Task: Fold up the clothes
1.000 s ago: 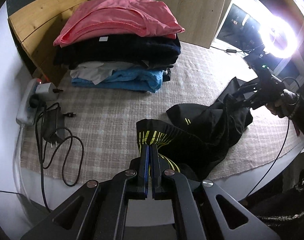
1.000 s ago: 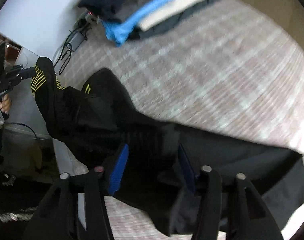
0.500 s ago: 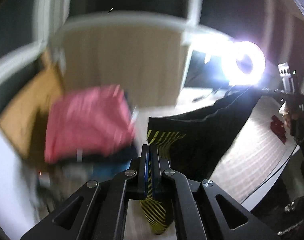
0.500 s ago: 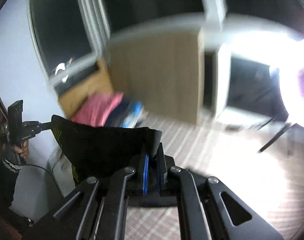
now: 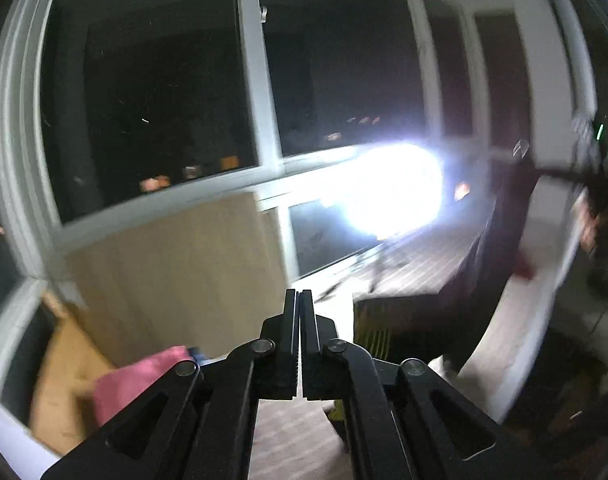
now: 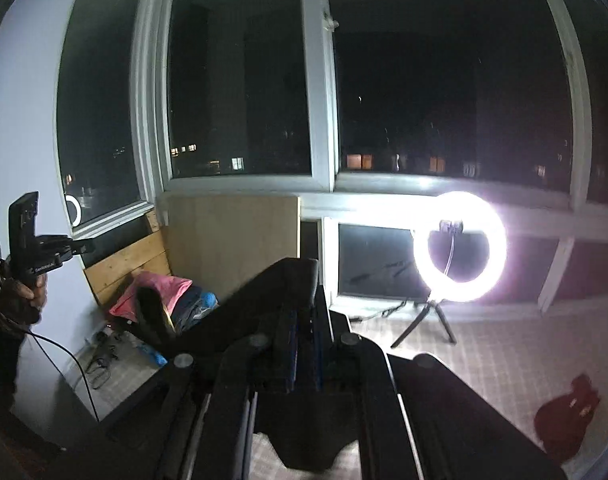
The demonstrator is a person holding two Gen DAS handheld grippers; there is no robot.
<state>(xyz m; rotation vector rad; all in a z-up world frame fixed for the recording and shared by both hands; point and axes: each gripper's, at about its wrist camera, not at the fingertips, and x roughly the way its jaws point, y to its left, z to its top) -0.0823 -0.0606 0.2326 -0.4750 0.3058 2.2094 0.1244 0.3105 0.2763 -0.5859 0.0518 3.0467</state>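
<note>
A black garment [image 6: 259, 300] with yellow stripes hangs in the air from my right gripper [image 6: 304, 314], which is shut on its top edge. Its striped end [image 6: 153, 314] droops down to the left. My left gripper [image 6: 85, 246] is held up at the far left by a hand, and no cloth shows at its tips. In the left wrist view the left gripper [image 5: 298, 294] is shut with a bare slit between its fingers. There the blurred garment [image 5: 424, 300] hangs just to its right, with the yellow stripes [image 5: 372, 332] beside the right finger.
A stack of folded clothes with a pink top [image 6: 155, 292] sits by wooden boards [image 6: 231, 236] in the corner. Cables [image 6: 99, 356] lie beside it. A lit ring light [image 6: 420, 248] stands on the checked mat [image 6: 484, 344]. A dark red item [image 6: 568, 412] lies at the right. Dark windows stand behind.
Both grippers rose and tipped up from the mat toward the windows, lifting the garment. The striped end, clamped in the left jaws half a second ago, now hangs free beside them.
</note>
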